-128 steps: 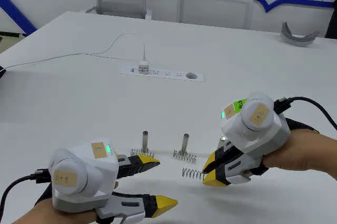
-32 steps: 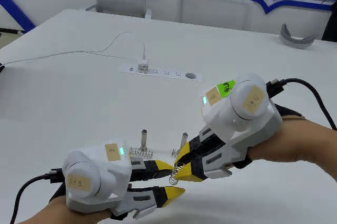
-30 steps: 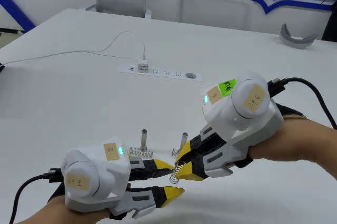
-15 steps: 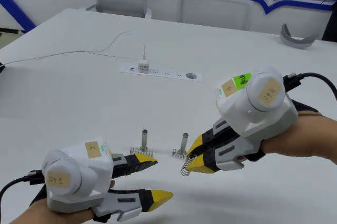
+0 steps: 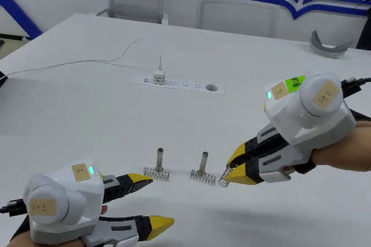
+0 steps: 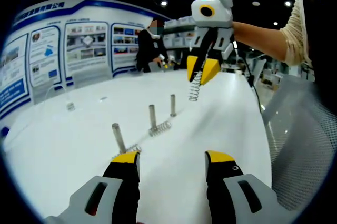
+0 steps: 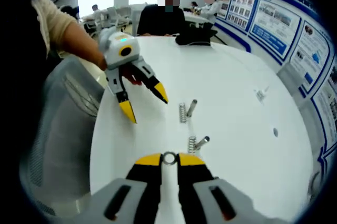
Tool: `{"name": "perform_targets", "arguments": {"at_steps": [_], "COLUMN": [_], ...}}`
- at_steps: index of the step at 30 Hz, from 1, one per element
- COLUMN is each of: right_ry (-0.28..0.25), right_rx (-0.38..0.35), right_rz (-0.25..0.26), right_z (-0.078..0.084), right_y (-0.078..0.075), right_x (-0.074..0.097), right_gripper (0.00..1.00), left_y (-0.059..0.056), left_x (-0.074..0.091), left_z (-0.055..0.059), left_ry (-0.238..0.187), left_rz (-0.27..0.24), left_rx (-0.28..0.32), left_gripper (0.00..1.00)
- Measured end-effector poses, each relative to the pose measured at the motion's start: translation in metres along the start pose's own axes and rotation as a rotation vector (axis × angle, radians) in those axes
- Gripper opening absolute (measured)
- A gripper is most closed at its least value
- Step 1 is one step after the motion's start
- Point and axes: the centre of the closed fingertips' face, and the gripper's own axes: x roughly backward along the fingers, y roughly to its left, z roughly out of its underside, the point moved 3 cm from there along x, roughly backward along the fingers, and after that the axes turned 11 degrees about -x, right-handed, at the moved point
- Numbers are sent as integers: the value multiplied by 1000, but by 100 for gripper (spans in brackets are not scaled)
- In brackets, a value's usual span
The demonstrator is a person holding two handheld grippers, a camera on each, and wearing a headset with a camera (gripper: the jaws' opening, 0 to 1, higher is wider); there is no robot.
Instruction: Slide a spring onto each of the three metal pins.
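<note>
Near the metal pins [image 5: 203, 162], my right gripper [image 5: 233, 171] pinches a spring [image 5: 224, 178], likely light and floppy, by one end; left gripper [image 5: 157, 200] jaws spread.

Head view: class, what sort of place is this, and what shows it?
Probably a meeting room or exhibition office: a large white table, a white power strip lying on it, and blue-edged display boards along the wall.

Two pins [image 5: 159, 158] stand side by side near the table's [image 5: 87, 102] near edge, springs [image 5: 155, 173] lying at their feet. A strip [image 5: 179, 83] lies behind, mid-table. Right of the pins, the right gripper [image 5: 231, 169] grips a third spring [image 5: 224, 178].
</note>
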Motion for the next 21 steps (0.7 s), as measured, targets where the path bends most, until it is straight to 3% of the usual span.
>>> {"name": "perform_targets", "arguments": {"at_steps": [14,21], "right_ry": [6,30], "right_rx": [-55,-75], "right_rz": [113,170], "right_z": [8,11], "right_y": [-34,-51], "right_x": [29,28], "right_gripper": [12,12], "left_y": [6,8], "left_x": [3,3], "left_z": [4,4], "left_ry": [2,2], "left_rz": [-25,-30], "left_rx": [14,19], "left_gripper": [54,55]}}
